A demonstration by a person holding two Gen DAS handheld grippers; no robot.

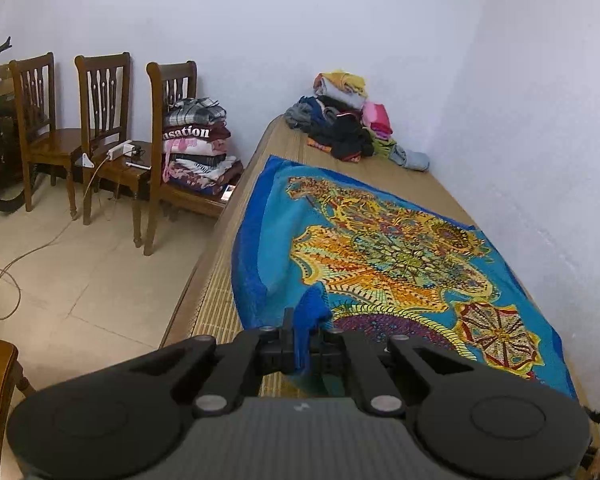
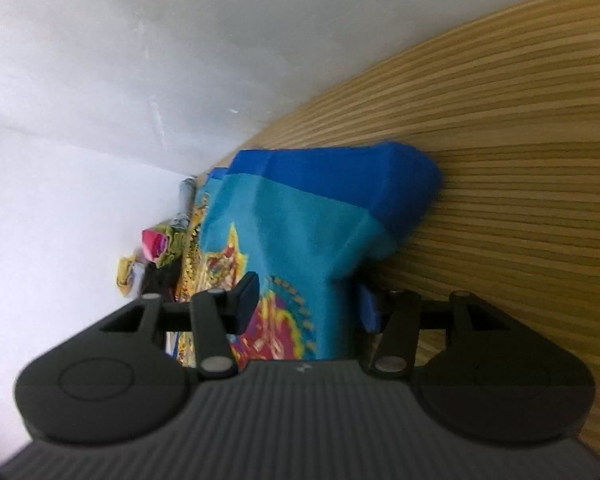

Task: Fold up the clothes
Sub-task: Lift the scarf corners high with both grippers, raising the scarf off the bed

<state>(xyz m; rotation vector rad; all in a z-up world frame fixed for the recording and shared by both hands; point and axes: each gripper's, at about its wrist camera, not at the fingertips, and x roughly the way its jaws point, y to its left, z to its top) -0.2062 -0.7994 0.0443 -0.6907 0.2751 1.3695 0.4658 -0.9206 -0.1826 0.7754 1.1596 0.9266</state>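
A blue cloth with a yellow and orange pattern (image 1: pixel 380 248) lies spread on the bamboo mat of the bed (image 1: pixel 220 288). My left gripper (image 1: pixel 306 340) is shut on the cloth's near blue corner, which bunches up between the fingers. In the right wrist view, rolled on its side, my right gripper (image 2: pixel 306 304) has its jaws apart, with the cloth (image 2: pixel 300 232) lying between the fingers (image 2: pixel 246 300). The cloth's blue edge (image 2: pixel 360 184) folds over the mat (image 2: pixel 500 160).
A heap of unfolded clothes (image 1: pixel 344 120) lies at the bed's far end by the wall. A stack of folded clothes (image 1: pixel 196 144) sits on the nearest of three wooden chairs (image 1: pixel 100 120). A power strip and cable (image 1: pixel 120 150) rest on the middle chair.
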